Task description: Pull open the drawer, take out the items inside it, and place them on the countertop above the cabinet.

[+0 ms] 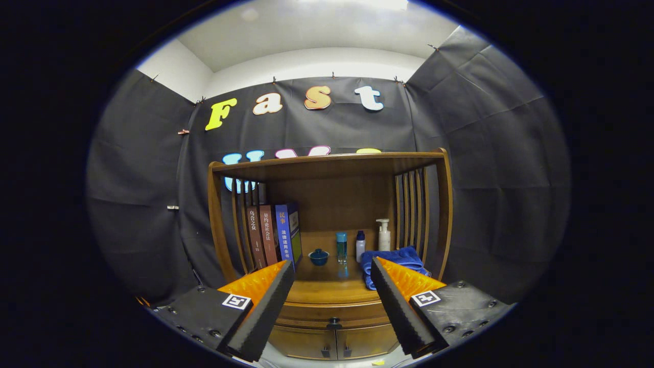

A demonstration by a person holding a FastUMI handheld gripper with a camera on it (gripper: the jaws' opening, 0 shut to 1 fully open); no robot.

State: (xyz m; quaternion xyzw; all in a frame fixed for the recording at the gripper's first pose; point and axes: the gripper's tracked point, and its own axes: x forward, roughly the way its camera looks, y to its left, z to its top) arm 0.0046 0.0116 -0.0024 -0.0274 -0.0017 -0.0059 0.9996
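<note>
While drawer (334,312) sits shut below countertop (327,292), w/ small dark knob (334,323) at its front centre, need approach first. Gripper (332,271) spread wide, holding nothing, well back from cabinet (439,204) and aimed above drawer level. Drop lower and move in so knob lands between the fingers (265,301), roughly centred, then close on knob only, not the drawer face. Pull straight back along drawer's travel, no twist or lift, prob. slow at start in case it sticks. Can't tell what's inside yet; contents hidden. Mind the two lower doors (332,341) just under drawer, w/ own handles close by: easy to grab wrong one. Countertop already carries blue towel (396,258) at right, small blue bowl (319,256), bottles (360,244), books (273,232) at left; bare front-centre strip looks best for setting items down later.
</note>
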